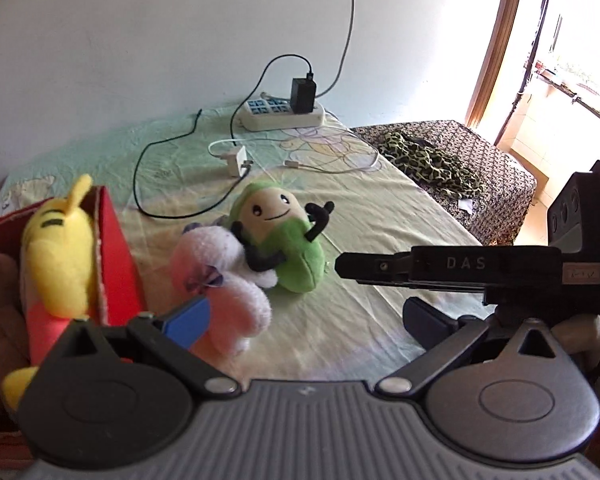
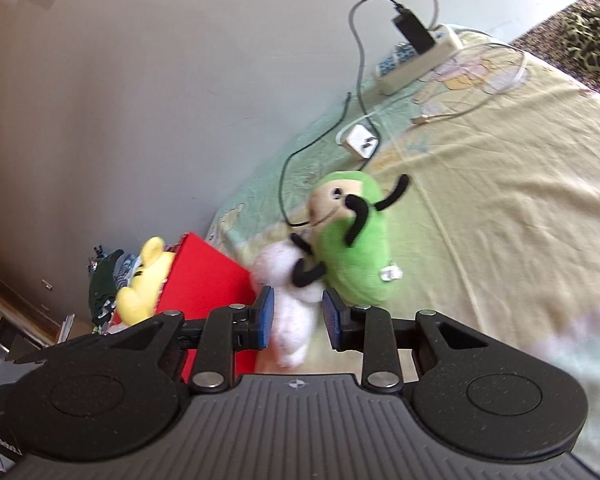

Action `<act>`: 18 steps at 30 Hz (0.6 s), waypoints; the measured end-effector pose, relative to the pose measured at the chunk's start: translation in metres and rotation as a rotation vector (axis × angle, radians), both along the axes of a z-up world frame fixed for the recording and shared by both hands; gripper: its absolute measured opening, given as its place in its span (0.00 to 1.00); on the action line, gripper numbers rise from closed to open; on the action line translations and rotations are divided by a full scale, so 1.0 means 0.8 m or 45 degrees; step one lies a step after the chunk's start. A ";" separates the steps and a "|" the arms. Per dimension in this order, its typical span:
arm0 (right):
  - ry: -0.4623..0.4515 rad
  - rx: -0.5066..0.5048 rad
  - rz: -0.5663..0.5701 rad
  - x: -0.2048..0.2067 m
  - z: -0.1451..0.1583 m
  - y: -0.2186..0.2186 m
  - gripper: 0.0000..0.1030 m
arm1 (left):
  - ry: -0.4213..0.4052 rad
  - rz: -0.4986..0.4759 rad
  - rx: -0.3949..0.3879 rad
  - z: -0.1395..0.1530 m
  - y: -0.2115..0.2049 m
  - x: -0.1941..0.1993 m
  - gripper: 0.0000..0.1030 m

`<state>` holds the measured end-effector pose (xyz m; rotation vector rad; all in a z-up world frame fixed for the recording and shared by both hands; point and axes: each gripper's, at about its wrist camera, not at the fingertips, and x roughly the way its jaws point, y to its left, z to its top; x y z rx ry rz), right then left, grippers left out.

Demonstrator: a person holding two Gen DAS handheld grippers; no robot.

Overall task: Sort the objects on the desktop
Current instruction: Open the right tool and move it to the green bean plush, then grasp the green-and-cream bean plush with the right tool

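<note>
Pink plush (image 2: 290, 320) sits between my right gripper (image 2: 298, 318) pads, jaws part open and not clearly clamped; it leans against the green plush (image 2: 356, 252) beside the red box (image 2: 204, 276). My left gripper (image 1: 304, 320) gapes wide, empty

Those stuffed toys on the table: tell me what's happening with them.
A person is sorting toys with two handheld claws. The right claw straddles the pink-and-white toy, its pads either side, not yet closed. The green toy leans against that one. A yellow toy already sits in the red box. The left claw is open, holding nothing.
</note>
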<state>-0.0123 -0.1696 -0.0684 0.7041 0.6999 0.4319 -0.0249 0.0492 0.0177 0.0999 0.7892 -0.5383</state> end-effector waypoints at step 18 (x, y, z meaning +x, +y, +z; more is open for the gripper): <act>0.172 0.328 0.054 0.094 -0.038 -0.067 0.52 | 0.161 0.089 -0.080 -0.063 -0.062 0.111 0.99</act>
